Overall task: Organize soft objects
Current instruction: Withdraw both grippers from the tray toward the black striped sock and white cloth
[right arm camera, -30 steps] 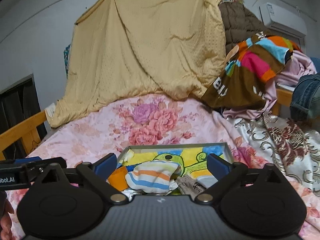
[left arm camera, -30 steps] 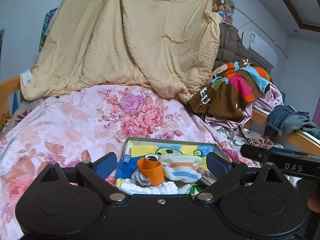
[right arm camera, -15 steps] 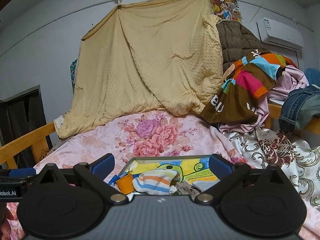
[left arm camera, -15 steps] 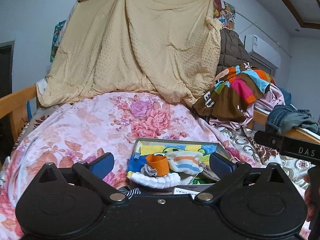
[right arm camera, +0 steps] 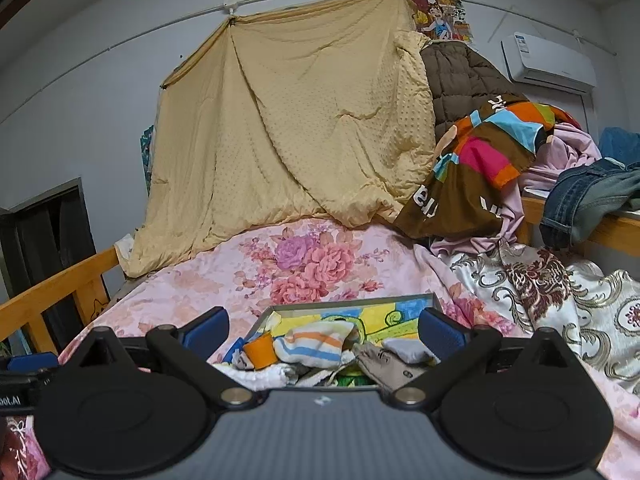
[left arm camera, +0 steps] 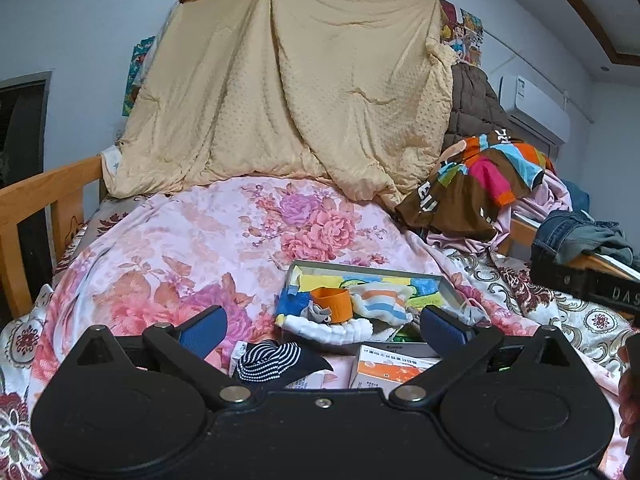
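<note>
A shallow grey box (left arm camera: 366, 270) with a colourful cartoon lining lies on the floral bedspread (left arm camera: 192, 240). It holds several rolled socks: an orange one (left arm camera: 334, 304), a striped white, orange and blue one (left arm camera: 380, 304), a white fluffy one (left arm camera: 328, 330). The right wrist view shows the box (right arm camera: 352, 305), the striped sock (right arm camera: 316, 346) and grey socks (right arm camera: 384, 364). A navy striped sock (left arm camera: 268, 362) lies on the bed before the box. My left gripper (left arm camera: 322, 330) and right gripper (right arm camera: 322, 334) are open and empty, hovering short of the box.
An orange and white carton (left arm camera: 394, 366) lies beside the navy sock. A beige quilt (left arm camera: 296, 100) hangs behind. Piled clothes (left arm camera: 480, 180) and jeans (left arm camera: 576, 236) sit at right. A wooden bed rail (left arm camera: 40, 196) runs along the left.
Both grippers have drawn back and up from the box, which now looks smaller. The navy striped sock and the carton have come into the left wrist view.
</note>
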Tool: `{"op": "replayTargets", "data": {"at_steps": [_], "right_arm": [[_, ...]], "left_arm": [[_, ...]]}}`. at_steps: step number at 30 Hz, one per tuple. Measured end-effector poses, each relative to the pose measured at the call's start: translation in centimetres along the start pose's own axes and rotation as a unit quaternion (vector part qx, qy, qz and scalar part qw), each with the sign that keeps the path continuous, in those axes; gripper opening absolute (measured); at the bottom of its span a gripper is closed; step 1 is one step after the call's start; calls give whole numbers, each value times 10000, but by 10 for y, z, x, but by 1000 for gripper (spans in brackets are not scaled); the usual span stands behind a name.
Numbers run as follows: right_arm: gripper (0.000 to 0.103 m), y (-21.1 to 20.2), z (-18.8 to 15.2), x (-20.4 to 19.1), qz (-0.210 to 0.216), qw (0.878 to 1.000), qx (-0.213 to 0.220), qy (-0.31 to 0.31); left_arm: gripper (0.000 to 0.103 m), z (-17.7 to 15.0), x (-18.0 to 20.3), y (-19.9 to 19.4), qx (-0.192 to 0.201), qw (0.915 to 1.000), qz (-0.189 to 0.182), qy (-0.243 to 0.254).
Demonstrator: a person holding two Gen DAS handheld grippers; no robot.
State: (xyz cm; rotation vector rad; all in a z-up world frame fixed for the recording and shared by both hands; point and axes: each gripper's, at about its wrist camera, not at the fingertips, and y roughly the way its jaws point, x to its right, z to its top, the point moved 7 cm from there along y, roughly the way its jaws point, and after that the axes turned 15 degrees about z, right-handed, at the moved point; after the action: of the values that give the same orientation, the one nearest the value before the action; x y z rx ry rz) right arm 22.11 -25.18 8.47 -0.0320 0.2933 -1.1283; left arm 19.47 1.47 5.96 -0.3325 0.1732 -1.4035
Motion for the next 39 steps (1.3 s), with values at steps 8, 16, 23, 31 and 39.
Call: {"op": "replayTargets", "data": {"at_steps": [8, 16, 23, 31, 39], "right_arm": [[103, -14, -11, -11, -95, 9999, -77, -105], [103, -17, -26, -20, -139, 9990, -315, -292], [103, -10, -39, -26, 13, 9979, -579, -298], [103, -2, -54, -29, 79, 9959, -858, -280], [103, 10, -74, -38, 180, 9918, -1237, -273]], "left_arm": [[102, -12, -14, -13, -109, 9999, 108, -44], [102, -23, -23, -14, -275, 9994, 224, -48], [102, -36, -25, -1, -593, 9971, 451, 181], [102, -44, -30, 10, -807, 9943, 654, 233], [102, -53, -33, 19, -1122, 9879, 954, 478]]}}
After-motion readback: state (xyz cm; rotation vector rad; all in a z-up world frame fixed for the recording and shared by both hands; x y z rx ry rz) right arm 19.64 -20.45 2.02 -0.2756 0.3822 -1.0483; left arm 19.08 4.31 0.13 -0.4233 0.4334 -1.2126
